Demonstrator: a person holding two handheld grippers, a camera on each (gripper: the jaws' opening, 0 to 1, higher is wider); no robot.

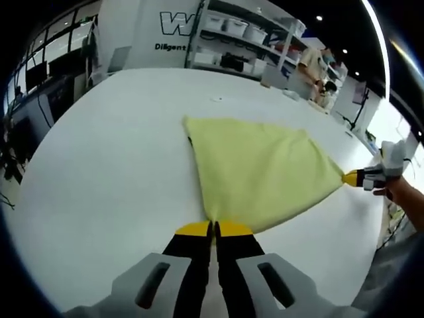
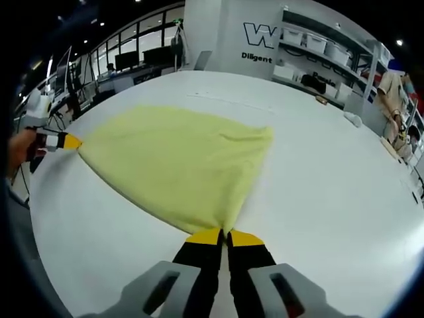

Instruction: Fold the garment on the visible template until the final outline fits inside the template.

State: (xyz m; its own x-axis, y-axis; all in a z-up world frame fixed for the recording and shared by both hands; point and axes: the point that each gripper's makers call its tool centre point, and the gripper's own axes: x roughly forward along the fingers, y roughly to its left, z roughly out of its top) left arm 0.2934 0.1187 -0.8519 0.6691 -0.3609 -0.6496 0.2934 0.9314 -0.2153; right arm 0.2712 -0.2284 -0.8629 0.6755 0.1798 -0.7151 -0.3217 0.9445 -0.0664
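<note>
Yellow garment (image 1: 258, 173) on white table (image 1: 106, 165), both grippers pinching corners

Garment: a pale yellow cloth garment (image 1: 262, 173) (image 2: 175, 162) is lying spread in a rough triangle on the white table.
Pose: two corners are being pinched, stretching the fabric taut between the tongs.
Far corner: resting flat, away from both tongs.

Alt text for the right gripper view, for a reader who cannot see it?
The right gripper, jaws shut, pinches one corner of a yellow garment stretched over a white table; the left gripper grips the opposite corner at far left. Shelves stand behind.
</note>
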